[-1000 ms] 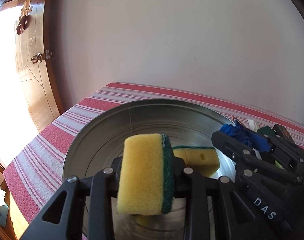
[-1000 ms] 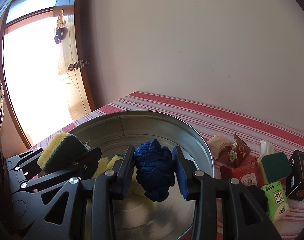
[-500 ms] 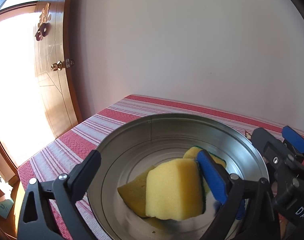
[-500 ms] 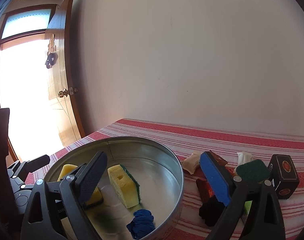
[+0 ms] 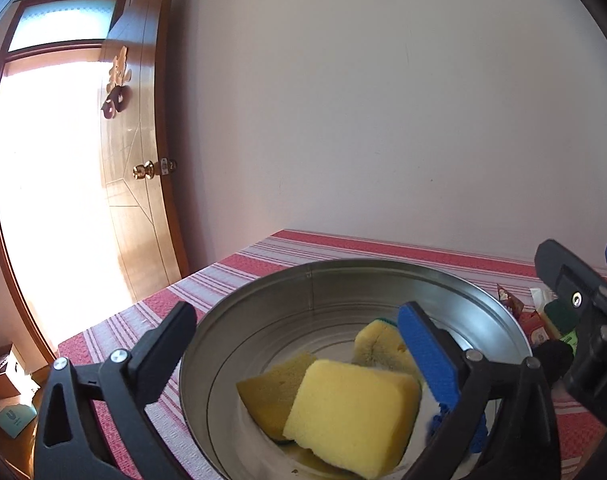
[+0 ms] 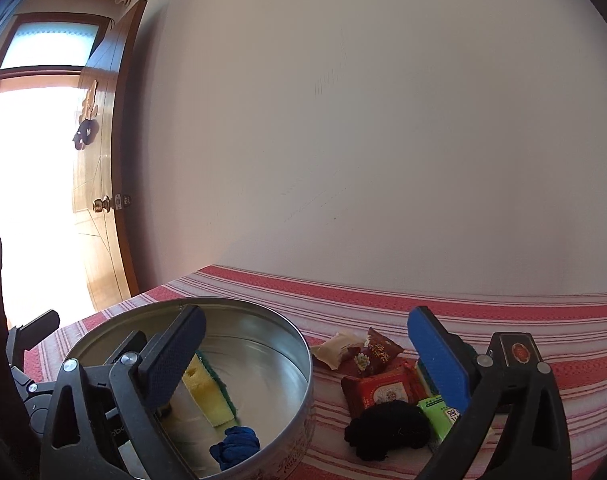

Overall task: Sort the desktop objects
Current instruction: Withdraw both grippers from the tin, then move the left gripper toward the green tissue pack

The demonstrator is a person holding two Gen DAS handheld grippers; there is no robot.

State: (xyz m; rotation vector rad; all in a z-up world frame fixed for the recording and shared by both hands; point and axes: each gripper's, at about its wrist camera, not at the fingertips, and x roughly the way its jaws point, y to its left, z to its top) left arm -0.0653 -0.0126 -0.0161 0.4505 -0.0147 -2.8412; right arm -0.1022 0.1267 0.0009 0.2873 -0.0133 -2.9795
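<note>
A round metal tin (image 5: 335, 280) (image 6: 263, 320) sits on the red striped tablecloth. Inside lie a yellow sponge (image 5: 351, 412), a second yellow-green sponge (image 5: 379, 344) (image 6: 209, 392) and a blue cloth ball (image 6: 235, 446). My left gripper (image 5: 299, 344) is open and empty above the tin. My right gripper (image 6: 307, 356) is open and empty over the tin's right rim. To the right of the tin lie a black cloth ball (image 6: 387, 430), red snack packets (image 6: 377, 388), a beige packet (image 6: 339, 348), a green pack (image 6: 439, 412) and a black box (image 6: 517, 354).
A white wall stands behind the table. An open wooden door (image 5: 143, 168) and a bright doorway are at the left. The table's left edge (image 5: 115, 320) runs near the tin. The right gripper's body shows in the left wrist view (image 5: 583, 320).
Both grippers opened, dropping the yellow sponge and the blue cloth ball into the tin. Both have since risen and pulled back; the right one has shifted right.
</note>
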